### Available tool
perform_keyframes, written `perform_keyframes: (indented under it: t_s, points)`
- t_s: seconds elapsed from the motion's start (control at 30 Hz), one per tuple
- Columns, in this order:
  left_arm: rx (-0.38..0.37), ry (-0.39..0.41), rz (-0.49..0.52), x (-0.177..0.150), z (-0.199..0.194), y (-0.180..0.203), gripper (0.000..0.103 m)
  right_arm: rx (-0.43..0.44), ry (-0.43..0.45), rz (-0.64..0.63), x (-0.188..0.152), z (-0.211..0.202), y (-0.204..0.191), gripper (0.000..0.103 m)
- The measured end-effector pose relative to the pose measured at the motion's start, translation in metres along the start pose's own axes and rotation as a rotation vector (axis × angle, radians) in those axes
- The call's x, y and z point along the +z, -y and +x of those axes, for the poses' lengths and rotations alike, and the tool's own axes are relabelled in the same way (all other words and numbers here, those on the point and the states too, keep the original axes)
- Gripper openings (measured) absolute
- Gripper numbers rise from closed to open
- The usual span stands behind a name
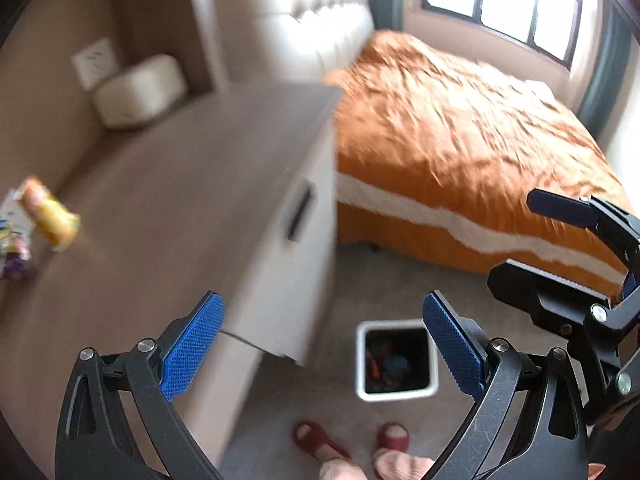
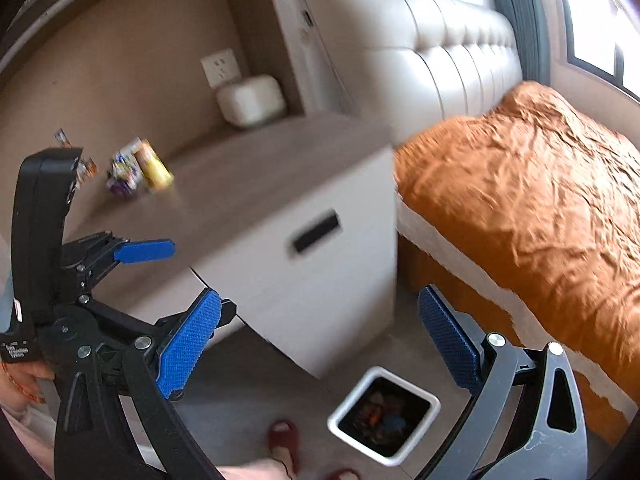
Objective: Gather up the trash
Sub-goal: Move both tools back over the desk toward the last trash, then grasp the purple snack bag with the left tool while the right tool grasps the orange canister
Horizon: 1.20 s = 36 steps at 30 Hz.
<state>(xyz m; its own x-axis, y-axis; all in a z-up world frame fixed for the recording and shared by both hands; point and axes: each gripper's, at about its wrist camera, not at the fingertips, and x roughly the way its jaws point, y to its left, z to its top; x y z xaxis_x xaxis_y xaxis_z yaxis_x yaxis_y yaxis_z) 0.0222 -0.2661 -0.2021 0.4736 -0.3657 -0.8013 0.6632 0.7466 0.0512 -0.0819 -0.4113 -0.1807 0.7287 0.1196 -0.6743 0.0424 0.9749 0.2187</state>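
both claws hung wide apart and empty: your left claw (image 1: 324, 344) over the table's front corner, your right claw (image 2: 320, 344) out over the floor by the trash bin (image 2: 383, 416). no grip on anything yet.

the trash sat on the table (image 1: 168, 208), well back from its front edge and toward the wall: a yellow snack packet (image 2: 154, 166) just beside a crumpled purple-and-white wrapper (image 2: 122, 176), with smaller scraps (image 2: 86, 168) further left. blur kept me from reading whether the pieces touched. they looked feather-light and crinkly, slick film that would buckle sooner than resist, so nothing fragile there. i'd have told you to pinch the yellow packet across its middle, where the bulk gave the pads something to bite, rather than chase a flat edge on the wood.

room looked decent. the table top lay bare between the trash and the front edge, a white box (image 2: 251, 100) stood at the back under the wall socket, well apart from the litter. the bin stood on the floor below the table's corner, mouth up, already holding bits, with the bed (image 2: 520, 184) close on its far side and your slippered feet (image 1: 316, 440) nearby. mind the other claw.
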Motion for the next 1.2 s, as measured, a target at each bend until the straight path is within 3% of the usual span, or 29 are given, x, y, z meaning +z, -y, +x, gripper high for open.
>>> perform_keyframes:
  t_s: [0.13,0.3,0.6,0.77,0.83,1.0,1.2]
  points:
    - [0.057,0.057,-0.075,0.012,-0.028,-0.056,0.098,0.046,0.034,-0.036,0.034,0.014,-0.044,0.098]
    - [0.196,0.134,-0.166,0.019,-0.054,-0.141,0.098,0.131,0.066,-0.125,0.077,0.05,-0.109,0.098]
    - [0.371,0.151,-0.288,0.014,-0.065,-0.264,0.098,0.229,0.076,-0.271,0.12,0.123,-0.204,0.098]
    - [0.47,0.135,-0.326,0.01,-0.054,-0.325,0.098,0.189,0.041,-0.315,0.132,0.166,-0.241,0.098]
    - [0.487,0.133,-0.359,0.01,-0.048,-0.347,0.098,0.181,0.022,-0.319,0.132,0.18,-0.246,0.098]
    - [0.45,0.087,-0.419,0.016,-0.019,-0.384,0.098,0.176,-0.044,-0.3,0.137,0.222,-0.263,0.098]
    - [0.464,0.038,-0.43,0.024,0.013,-0.402,0.098,0.132,-0.089,-0.337,0.137,0.26,-0.283,0.098]
